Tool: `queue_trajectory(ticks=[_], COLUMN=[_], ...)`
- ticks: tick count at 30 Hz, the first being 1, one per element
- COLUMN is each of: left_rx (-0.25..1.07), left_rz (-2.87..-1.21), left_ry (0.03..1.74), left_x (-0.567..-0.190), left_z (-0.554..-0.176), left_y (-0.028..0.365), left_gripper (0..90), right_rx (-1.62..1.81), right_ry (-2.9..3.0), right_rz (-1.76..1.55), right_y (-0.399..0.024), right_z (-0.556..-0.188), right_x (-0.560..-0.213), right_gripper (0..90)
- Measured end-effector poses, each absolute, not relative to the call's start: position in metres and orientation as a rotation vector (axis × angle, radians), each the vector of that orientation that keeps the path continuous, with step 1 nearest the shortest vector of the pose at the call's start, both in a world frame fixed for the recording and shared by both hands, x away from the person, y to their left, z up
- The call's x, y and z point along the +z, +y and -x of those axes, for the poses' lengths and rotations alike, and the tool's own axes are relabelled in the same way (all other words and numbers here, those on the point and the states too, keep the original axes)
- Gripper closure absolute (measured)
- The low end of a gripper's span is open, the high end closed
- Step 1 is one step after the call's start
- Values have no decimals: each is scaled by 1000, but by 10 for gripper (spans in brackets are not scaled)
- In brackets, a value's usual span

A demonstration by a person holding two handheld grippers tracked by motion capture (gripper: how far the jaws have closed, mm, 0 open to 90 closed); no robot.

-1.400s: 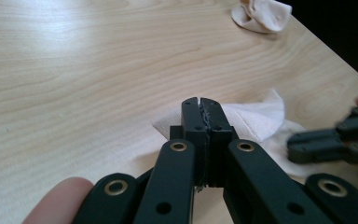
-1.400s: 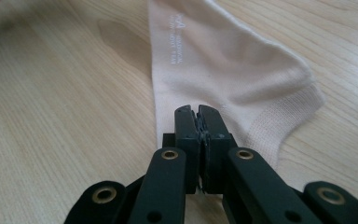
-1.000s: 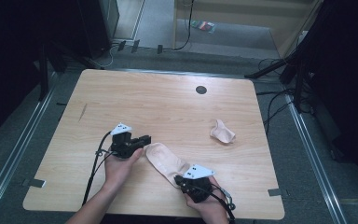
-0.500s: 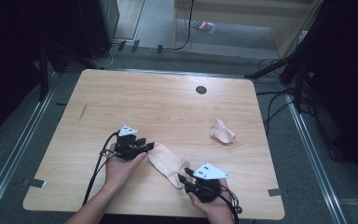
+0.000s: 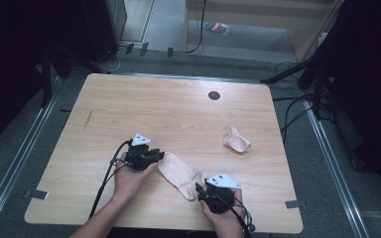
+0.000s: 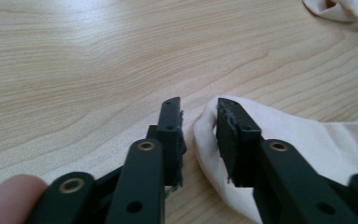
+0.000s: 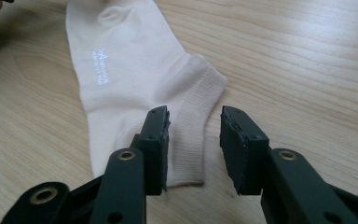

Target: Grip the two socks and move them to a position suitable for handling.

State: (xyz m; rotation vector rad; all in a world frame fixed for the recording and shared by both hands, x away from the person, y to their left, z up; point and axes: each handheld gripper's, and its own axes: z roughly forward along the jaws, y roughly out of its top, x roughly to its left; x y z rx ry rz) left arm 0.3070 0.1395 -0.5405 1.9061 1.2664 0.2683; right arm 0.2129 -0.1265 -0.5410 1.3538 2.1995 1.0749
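The flat pale-pink cotton sock (image 5: 179, 174) lies near the wooden table's (image 5: 178, 114) front edge. My left gripper (image 6: 198, 122), jaws just closing, straddles its toe ungripped; my right gripper (image 7: 194, 125) brackets the ribbed cuff (unclamped), apparently readying a stretch or fold.

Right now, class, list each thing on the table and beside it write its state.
Flat sock: spread out on the table, held by neither gripper.
Second sock: crumpled, lying apart.
Left gripper: open, jaws astride the flat sock's toe end.
Right gripper: open, jaws over the ribbed cuff.
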Motion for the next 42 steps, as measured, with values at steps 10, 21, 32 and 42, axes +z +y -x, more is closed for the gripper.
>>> queue_trajectory(ticks=[10,21,32,42], left_rx=[264,271,284,278], left_rz=[-1909,-1805,-1806,-1784], left_ry=[1199,1155,1223,1273], left_x=[-533,-517,-534,-544], left_z=[-294,-244,-198,-191], left_y=[148,167,179,171], left_gripper=[897,899,899,526], right_rx=[1008,1168,1119,1086], right_ry=[2214,2229,2424,2367], right_rz=[-1300,-1106,-875,-927], right_y=[-124,-148,-129,-132], right_z=[-213,-223,-234,-243], right_x=[-540,-510,-518,-525], right_gripper=[875,872,863,613])
